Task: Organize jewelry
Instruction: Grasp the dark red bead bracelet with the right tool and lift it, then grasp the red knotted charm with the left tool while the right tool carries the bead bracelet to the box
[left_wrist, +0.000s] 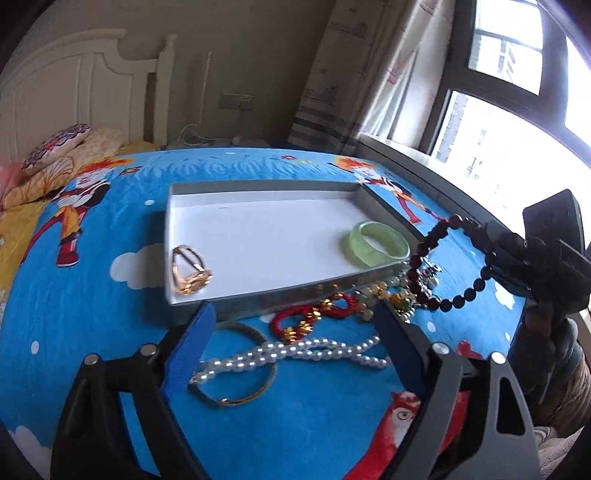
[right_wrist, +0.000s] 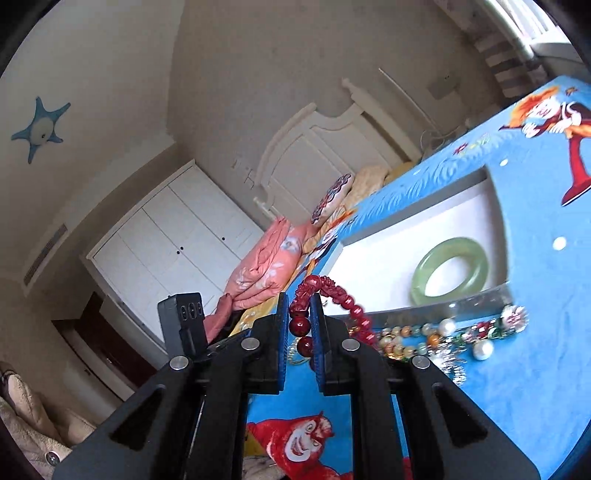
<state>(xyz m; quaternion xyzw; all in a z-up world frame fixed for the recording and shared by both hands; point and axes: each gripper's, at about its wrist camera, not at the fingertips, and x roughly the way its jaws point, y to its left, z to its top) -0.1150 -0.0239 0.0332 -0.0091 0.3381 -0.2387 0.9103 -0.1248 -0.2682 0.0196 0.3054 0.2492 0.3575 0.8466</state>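
Bed (left_wrist: 92, 295) with a blue cartoon-print cover carries everything; pillows and folded bedding sit at its head end by the white headboard (left_wrist: 66, 85).

White shallow box (left_wrist: 258, 236) lies open on the middle of the bed. Inside it, a green bangle (left_wrist: 380, 248) rests in the near right corner and a gold watch (left_wrist: 190, 271) in the near left corner, both touching the box floor.

Left gripper (left_wrist: 295, 332), blue pads spread wide, holds nothing; it hangs over the loose jewelry just outside the near wall of the box.

Right gripper (right_wrist: 300, 314) is nearly closed, pinching a dark red bead bracelet (left_wrist: 448, 266). The bracelet is lifted off the bed and hangs as an open loop above the near right corner of the box, beside the green bangle. In the right wrist view a few round beads sit between the pads and a carved red section arcs out past the tips.

Pearl necklace (left_wrist: 295, 352) lies in a crossed strand on the bed between the left gripper's pads, overlapping a thin gold bangle (left_wrist: 240, 369). Red cord bracelet with gold beads (left_wrist: 314, 317) lies just against the near wall of the box. A mixed-bead strand (right_wrist: 424, 338) with pearls and a sparkly charm sits near the right end of that wall.
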